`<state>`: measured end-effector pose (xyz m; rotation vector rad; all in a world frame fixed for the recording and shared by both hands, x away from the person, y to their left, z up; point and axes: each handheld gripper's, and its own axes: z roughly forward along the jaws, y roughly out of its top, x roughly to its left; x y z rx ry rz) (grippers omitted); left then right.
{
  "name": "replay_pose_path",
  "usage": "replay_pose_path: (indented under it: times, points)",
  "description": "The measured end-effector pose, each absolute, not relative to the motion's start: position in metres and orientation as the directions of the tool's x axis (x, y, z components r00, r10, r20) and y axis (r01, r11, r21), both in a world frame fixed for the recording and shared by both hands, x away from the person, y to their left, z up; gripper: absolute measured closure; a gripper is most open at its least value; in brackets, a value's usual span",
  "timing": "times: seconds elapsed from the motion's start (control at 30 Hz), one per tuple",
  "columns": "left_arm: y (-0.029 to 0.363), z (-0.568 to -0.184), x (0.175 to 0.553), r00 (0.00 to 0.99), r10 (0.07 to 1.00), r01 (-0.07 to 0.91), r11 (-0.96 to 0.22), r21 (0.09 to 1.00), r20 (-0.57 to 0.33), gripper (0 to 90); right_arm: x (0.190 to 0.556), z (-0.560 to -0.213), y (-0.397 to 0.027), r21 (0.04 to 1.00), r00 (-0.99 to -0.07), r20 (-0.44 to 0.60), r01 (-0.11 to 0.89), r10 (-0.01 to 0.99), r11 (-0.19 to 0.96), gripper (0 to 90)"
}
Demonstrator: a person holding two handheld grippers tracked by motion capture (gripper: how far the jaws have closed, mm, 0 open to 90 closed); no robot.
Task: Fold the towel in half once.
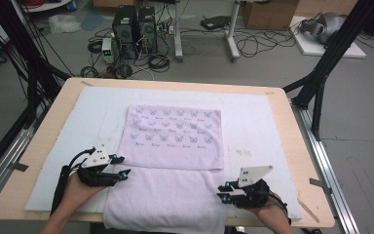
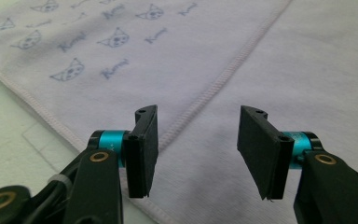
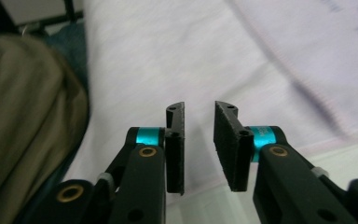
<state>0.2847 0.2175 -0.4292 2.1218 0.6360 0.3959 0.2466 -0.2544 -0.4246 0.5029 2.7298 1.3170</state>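
Towel (image 1: 168,195) front edge beyond table (image 1: 292,122)

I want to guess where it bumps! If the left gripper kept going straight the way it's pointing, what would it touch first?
Probably the towel. The left gripper points over the plain part, its fingers open with nothing between them, and the stitched edge of the folded-over cat-print layer lies just ahead. How high it hovers is hard to judge.

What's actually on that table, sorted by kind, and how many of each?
Pale lilac printed towel, folded over itself: 1
White padded mat under it: 1
Hand-held black two-jaw grippers: 2, left gripper and right gripper, both with nothing between the jaws
Total: 4
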Motion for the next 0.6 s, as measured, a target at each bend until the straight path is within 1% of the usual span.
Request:
replay_pose_path:
  times: [0.13, 0.23, 0.37, 0.43, 0.6]
  points:
    - [0.223, -0.430, 0.296, 0.810, 0.583, 0.308, -0.504, 0.807, 0.055, 51.1, 0.273, -0.425, -0.252, 0.785, -0.924, 0.075, 0.287, 0.374, 0.550, 65.7]
    - [0.229, -0.432, 0.302, 0.802, 0.596, 0.319, -0.500, 0.805, 0.052, 52.7, 0.290, -0.425, -0.252, 0.793, -0.909, 0.069, 0.300, 0.411, 0.530, 63.4]
    - [0.232, -0.433, 0.313, 0.798, 0.601, 0.330, -0.495, 0.803, 0.042, 54.3, 0.308, -0.427, -0.252, 0.801, -0.889, 0.064, 0.317, 0.454, 0.507, 61.9]
    - [0.231, -0.435, 0.317, 0.799, 0.601, 0.340, -0.491, 0.802, 0.030, 54.5, 0.316, -0.430, -0.251, 0.796, -0.880, 0.058, 0.326, 0.472, 0.510, 59.5]
    - [0.227, -0.442, 0.321, 0.799, 0.600, 0.366, -0.524, 0.769, 0.029, 53.9, 0.329, -0.440, -0.249, 0.779, -0.871, 0.079, 0.358, 0.486, 0.515, 59.7]
